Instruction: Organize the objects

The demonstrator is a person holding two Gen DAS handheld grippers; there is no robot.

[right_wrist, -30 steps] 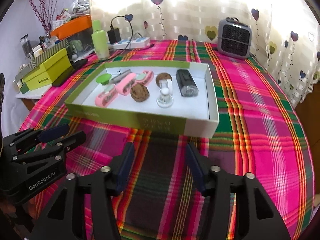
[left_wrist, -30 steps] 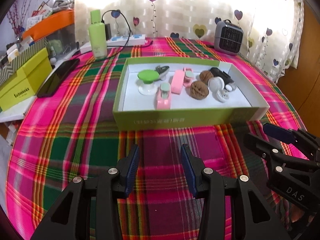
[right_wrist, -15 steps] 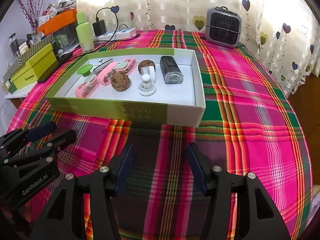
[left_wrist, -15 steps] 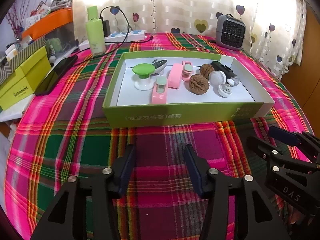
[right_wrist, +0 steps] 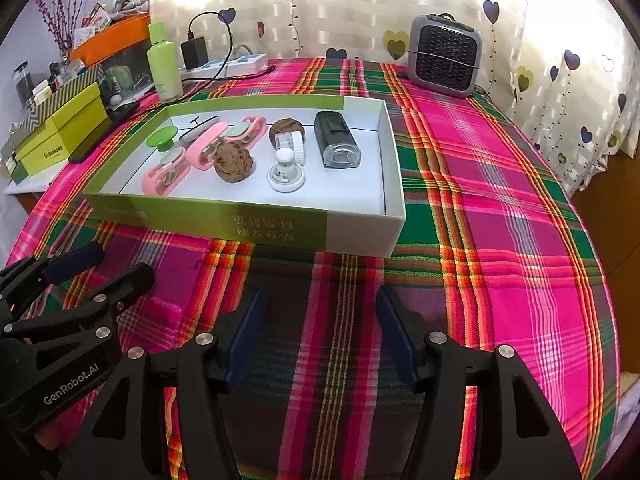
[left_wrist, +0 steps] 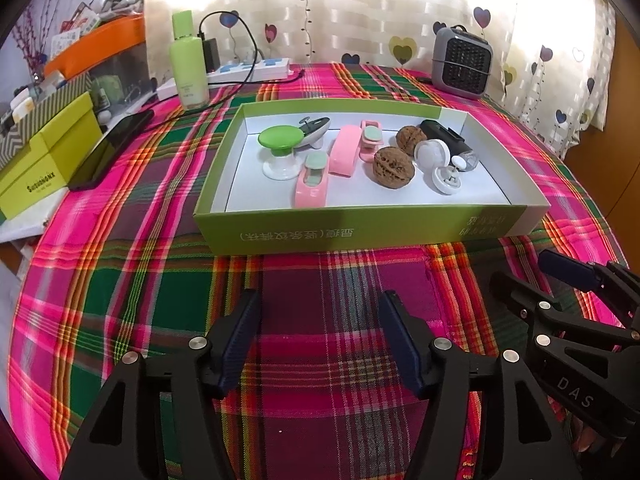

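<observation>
Above the pink-and-green plaid tablecloth (left_wrist: 132,288), the left gripper (left_wrist: 320,340) and right gripper (right_wrist: 318,340) are held with fingers apart, just widened, nothing between, near the shallow green-walled cardboard tray (left_wrist: 360,228) of small objects.

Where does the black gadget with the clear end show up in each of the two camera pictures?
Left wrist view: the black gadget lies at the far right of the tray, partly hidden behind a white round piece.
Right wrist view: the black gadget lies in full view, rightmost thing in the tray, clear end toward the camera.
Shared landmark: the grey heater beyond the tray.
</observation>
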